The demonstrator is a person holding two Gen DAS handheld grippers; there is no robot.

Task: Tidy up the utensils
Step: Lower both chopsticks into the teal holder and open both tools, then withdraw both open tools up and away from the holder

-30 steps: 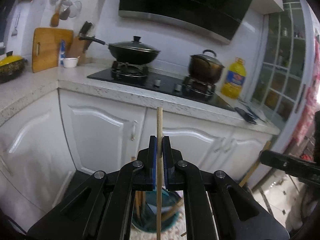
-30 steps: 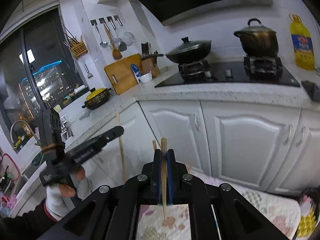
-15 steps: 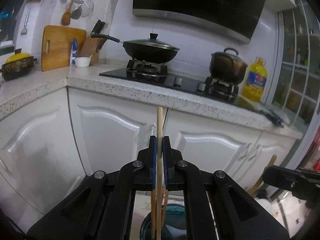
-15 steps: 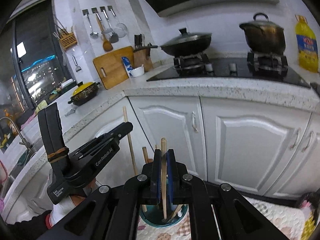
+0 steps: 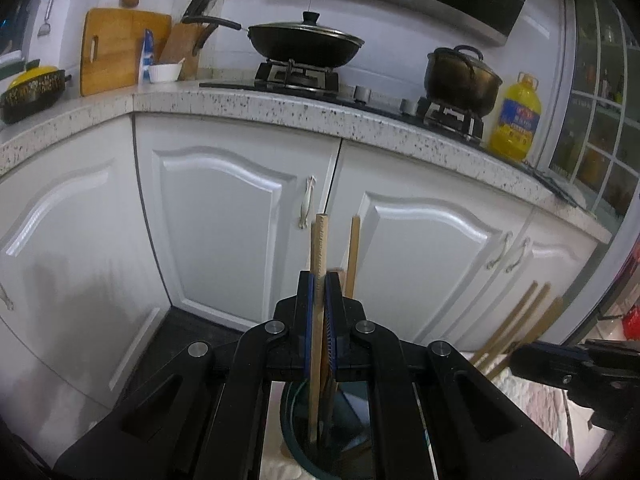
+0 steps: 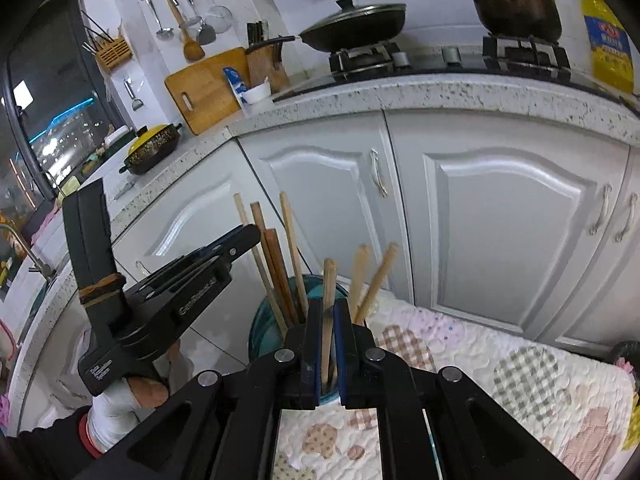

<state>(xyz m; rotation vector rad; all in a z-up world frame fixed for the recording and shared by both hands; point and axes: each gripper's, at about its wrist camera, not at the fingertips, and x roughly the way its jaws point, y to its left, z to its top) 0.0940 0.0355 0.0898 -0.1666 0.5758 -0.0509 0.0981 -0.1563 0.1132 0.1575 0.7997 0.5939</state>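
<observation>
My left gripper [image 5: 319,280] is shut on a wooden chopstick [image 5: 320,248] held upright, its lower end inside the teal holder cup [image 5: 292,428] right below. My right gripper [image 6: 329,308] is shut on another wooden chopstick [image 6: 329,280], standing over the same teal cup [image 6: 264,332]. Several chopsticks [image 6: 276,264] stand in the cup. The left gripper [image 6: 240,242] shows in the right wrist view, at the cup's left, among those sticks. The right gripper's body [image 5: 560,364] shows at the lower right of the left wrist view, with more chopsticks [image 5: 516,324] beside it.
The cup stands on a patterned quilted mat [image 6: 500,364] on the floor before white cabinet doors [image 6: 500,216]. Above is a speckled counter [image 5: 280,108] with a wok [image 5: 304,42], a pot [image 5: 460,74], an oil bottle [image 5: 516,118] and a cutting board [image 5: 116,48].
Both grippers have come down and closer to the cup with their chopsticks. The cabinets and the cup's other sticks now fill more of both views.
</observation>
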